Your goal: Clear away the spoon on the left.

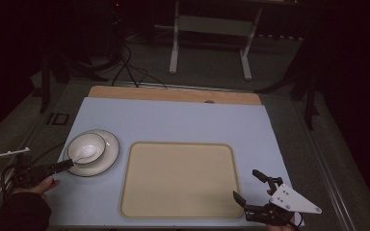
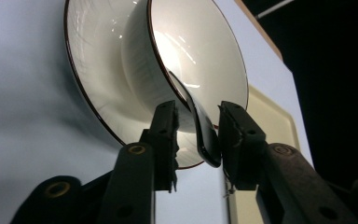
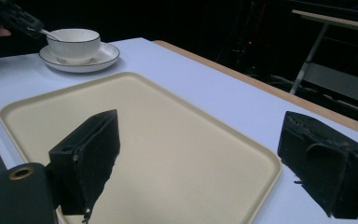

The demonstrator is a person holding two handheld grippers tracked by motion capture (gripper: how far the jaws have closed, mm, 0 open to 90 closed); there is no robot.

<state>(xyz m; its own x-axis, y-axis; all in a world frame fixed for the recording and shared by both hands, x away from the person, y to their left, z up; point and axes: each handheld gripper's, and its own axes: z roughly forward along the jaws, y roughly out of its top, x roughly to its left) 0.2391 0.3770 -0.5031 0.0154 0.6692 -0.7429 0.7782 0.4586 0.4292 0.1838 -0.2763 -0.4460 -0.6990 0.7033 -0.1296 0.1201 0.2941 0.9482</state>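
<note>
At the left edge of the table (image 1: pixel 183 120), our left gripper (image 1: pixel 66 165) has its jaws set around the handle end of a spoon (image 2: pixel 204 133), one jaw touching it and a gap at the other. The handle runs from the gripper up into a bowl (image 1: pixel 86 147) on a plate (image 1: pixel 107 159). To the right lies a bare tray (image 1: pixel 178 180), and at its near right corner our right gripper (image 1: pixel 253 190) rests wide open, holding nothing, much farther from the spoon.

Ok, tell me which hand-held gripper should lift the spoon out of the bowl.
Left. The left hand-held gripper already brackets the white ceramic spoon handle at the white bowl; the right hand-held gripper hangs open by the beige tray.
</note>
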